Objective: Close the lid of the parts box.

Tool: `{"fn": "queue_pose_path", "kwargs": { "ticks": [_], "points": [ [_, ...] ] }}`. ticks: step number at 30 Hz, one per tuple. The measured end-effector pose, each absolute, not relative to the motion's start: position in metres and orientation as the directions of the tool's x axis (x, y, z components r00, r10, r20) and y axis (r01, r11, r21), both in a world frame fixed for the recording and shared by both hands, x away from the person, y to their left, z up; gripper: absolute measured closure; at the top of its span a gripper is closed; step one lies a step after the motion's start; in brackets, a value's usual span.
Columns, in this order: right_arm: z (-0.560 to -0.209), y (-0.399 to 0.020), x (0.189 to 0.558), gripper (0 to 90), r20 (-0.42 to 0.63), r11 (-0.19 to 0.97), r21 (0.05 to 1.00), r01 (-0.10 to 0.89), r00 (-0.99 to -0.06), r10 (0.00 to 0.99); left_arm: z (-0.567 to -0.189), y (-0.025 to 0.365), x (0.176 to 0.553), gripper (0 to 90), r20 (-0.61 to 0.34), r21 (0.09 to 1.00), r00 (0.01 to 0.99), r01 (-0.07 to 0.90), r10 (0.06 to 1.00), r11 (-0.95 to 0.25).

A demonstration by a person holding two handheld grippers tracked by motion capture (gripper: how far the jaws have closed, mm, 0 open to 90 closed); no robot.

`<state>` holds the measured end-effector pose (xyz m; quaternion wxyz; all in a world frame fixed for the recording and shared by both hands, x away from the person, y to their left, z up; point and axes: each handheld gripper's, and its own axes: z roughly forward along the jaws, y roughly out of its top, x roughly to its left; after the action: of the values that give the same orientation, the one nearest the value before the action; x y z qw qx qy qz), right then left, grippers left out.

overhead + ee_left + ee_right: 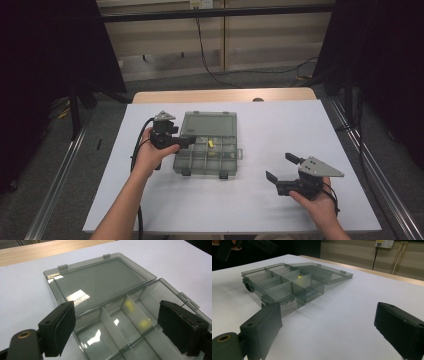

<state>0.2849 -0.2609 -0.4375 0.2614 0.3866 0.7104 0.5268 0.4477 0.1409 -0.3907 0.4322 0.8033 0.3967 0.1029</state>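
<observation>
A smoky clear compartment box lies on the white sheet with its lid folded flat toward the far side. A small yellow piece sits in one of its cells. My left gripper hovers over the box's left edge. Its jaws stand open above the dividers, with yellow pieces blurred below and nothing between the pads. My right gripper is held to the right of the box near the front. It is open over bare sheet and looks toward the box and its lid.
The white sheet covers the table, leaving a wooden strip at the far edge. Dark panels and metal rails flank both sides. A cable trails from the left gripper. Bare sheet lies right of the box.
</observation>
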Motion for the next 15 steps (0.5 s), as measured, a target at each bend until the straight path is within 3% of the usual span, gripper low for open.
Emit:
{"fn": "queue_pose_path", "kwargs": {
  "ticks": [15],
  "points": [
    [-0.434,-0.246,0.315,7.6,0.036,0.157,0.933,0.325,-0.517,0.855,-0.396,0.161,0.46,13.7,-0.162,0.767,0.614,0.571,0.773,-0.293]
  ]
}}
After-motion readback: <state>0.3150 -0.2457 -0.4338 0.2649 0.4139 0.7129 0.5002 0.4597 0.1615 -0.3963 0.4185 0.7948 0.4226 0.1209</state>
